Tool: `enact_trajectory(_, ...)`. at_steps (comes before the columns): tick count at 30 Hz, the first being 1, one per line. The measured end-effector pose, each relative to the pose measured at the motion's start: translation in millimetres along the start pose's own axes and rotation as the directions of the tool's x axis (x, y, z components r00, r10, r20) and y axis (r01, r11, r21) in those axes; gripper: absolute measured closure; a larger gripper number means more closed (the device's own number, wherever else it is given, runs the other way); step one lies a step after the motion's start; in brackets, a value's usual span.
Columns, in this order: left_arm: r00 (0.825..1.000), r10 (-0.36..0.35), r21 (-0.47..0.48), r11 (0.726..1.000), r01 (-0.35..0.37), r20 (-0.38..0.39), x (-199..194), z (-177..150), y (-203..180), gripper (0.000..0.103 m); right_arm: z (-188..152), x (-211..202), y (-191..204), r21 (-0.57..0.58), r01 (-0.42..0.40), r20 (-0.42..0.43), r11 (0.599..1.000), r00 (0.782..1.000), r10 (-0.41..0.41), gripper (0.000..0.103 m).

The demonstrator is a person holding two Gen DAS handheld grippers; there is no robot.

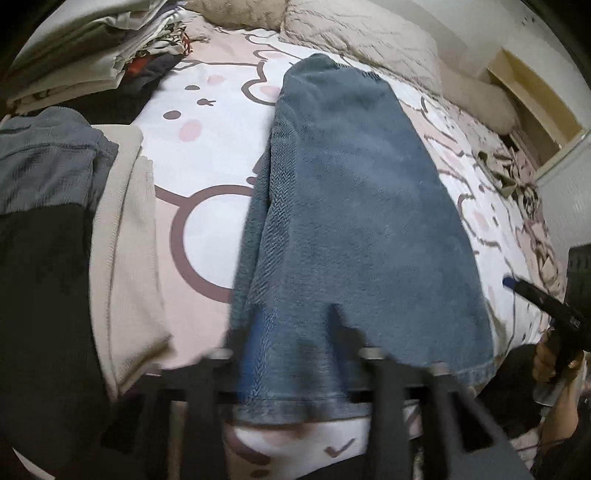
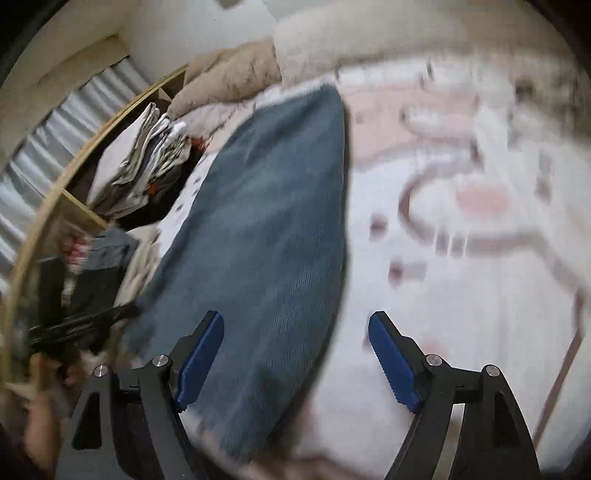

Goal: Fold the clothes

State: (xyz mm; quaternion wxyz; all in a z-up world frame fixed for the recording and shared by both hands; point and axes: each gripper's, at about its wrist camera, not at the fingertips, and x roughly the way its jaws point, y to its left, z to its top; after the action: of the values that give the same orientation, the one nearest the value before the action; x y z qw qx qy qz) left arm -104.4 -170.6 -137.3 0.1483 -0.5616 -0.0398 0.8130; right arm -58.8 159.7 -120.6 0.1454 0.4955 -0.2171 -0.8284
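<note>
Lengthwise down the bed (image 1: 207, 122), from 12 to 6 o'clock in the left wrist view, lies a blue towel (image 1: 354, 206), folded into a long strip on the cartoon-print sheet. Its near hem covers the left hand-held gripper (image 1: 303, 373), which is motion-blurred; I cannot tell whether its fingers are spread or pinching. The right hand-held gripper (image 2: 295, 362) is spread wide above the towel's near edge, gripping nothing. Folded clothes (image 1: 74, 184) sit at 9 o'clock; pillows (image 1: 354, 33) at 12.

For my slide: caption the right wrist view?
Open right hand-held gripper above a folded blue terry towel on cartoon-print bedsheet.
</note>
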Motion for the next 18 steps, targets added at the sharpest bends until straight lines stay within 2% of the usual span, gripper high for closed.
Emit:
enact_trajectory(3, 0.997, 0.065, 0.020, 0.998, -0.064, -0.041, 7.8, -2.8, 10.0, 0.051, -24.0, 14.4, -11.1, 0.117, -0.100, -0.093, 0.988, 0.989, 0.111, 0.025)
enact_trajectory(4, 0.996, 0.070, 0.028, 0.997, -0.068, -0.055, 10.3, -4.6, 11.9, 0.051, -32.2, 19.2, -13.0, 0.147, -0.123, -0.114, 0.981, 0.983, 0.141, 0.029)
enact_trajectory(9, 0.994, 0.047, 0.056, 0.998, -0.041, -0.103, 20.6, -12.9, 17.6, 0.051, -49.0, 39.1, -17.5, 0.245, -0.156, -0.150, 0.957, 0.969, 0.196, 0.030)
enact_trajectory(18, 0.993, 0.016, 0.081, 0.997, -0.007, -0.114, 32.7, -9.0, 17.1, 0.051, -47.5, 58.8, 1.7, 0.147, -0.122, -0.229, 0.982, 0.961, 0.154, 0.029)
